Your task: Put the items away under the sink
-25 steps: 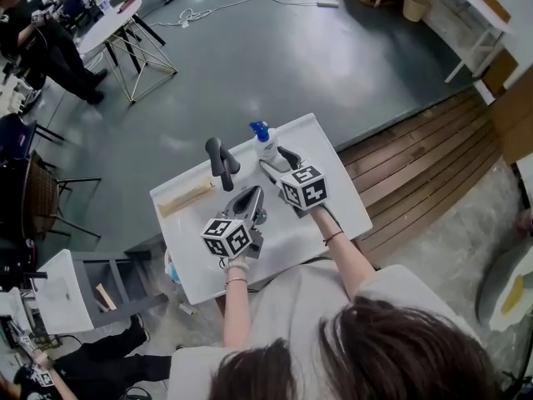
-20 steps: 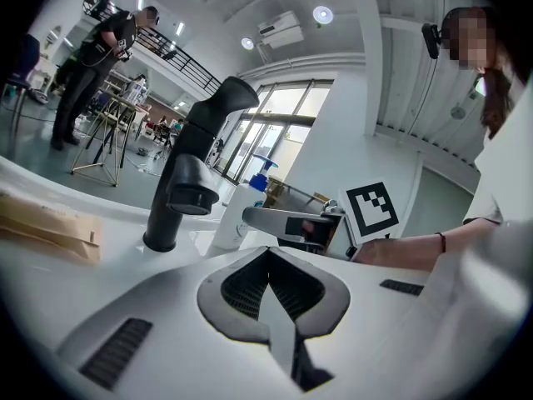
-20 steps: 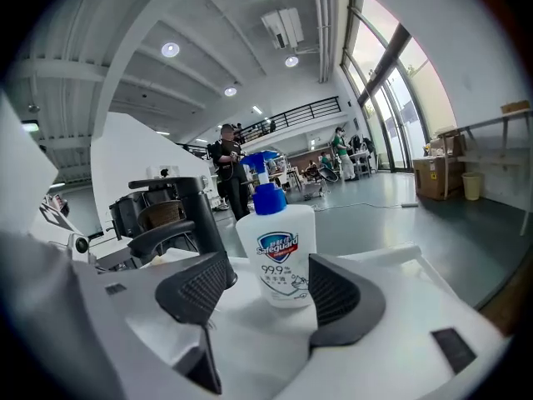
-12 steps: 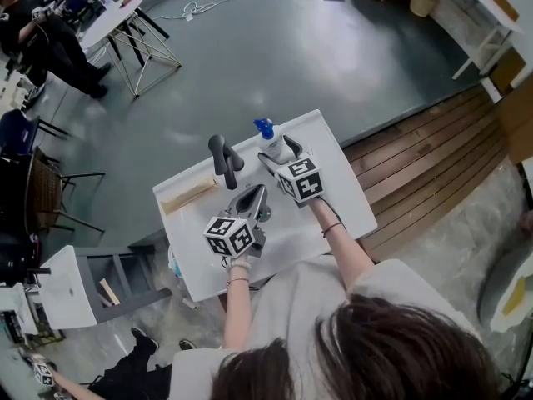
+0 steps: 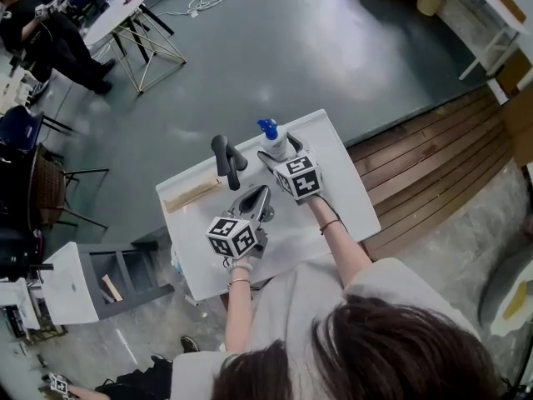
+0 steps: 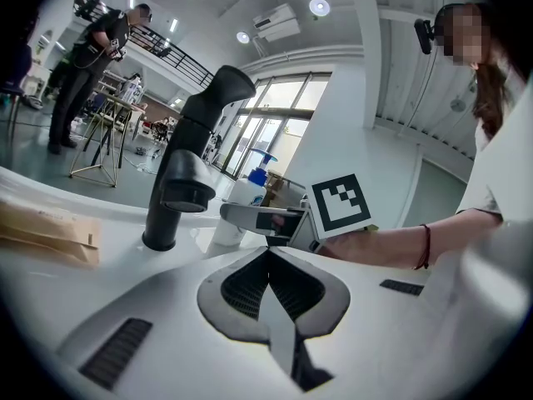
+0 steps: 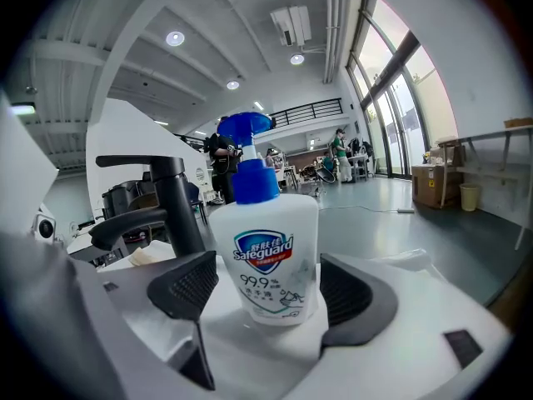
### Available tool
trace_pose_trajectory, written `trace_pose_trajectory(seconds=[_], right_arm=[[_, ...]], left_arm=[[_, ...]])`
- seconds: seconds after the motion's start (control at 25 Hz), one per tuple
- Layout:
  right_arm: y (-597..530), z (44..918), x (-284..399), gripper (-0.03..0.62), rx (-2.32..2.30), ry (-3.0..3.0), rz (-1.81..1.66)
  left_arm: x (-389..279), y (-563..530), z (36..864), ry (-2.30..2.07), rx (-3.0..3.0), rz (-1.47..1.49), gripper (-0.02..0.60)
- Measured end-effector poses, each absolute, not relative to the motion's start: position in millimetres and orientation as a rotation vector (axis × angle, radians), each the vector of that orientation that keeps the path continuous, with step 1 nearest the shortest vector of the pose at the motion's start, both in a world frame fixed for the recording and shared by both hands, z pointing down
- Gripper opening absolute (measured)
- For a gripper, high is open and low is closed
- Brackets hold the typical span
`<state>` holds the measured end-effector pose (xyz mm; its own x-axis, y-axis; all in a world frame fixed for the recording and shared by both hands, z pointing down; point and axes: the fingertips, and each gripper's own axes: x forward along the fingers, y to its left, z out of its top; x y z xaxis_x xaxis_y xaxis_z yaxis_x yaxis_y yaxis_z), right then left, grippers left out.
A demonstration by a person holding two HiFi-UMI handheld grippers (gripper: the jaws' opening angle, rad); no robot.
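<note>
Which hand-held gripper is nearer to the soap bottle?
Right. The right hand-held gripper, jaws just opening, flanks the soap bottle without pressing it. The left hand-held gripper, shut, sits farther back by the faucet.

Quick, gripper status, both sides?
Left hand-held gripper: closed, empty.
Right hand-held gripper: open, jaws have just been opening; soap bottle stands between them, not gripped.
</note>
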<state>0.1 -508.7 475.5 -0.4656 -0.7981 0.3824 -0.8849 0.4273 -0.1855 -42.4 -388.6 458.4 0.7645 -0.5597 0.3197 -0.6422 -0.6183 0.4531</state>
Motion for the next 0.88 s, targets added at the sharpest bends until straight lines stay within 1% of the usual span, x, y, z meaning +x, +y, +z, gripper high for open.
trace_pose_trajectory(seconds=[0.88], right_arm=[[-525.4, 480.1, -2.5, 0.373, 1.540, -2.420, 0.469]], left_arm=[[-43.7, -389.5, 465.7, -0.904, 2.379, 0.235, -0.003]])
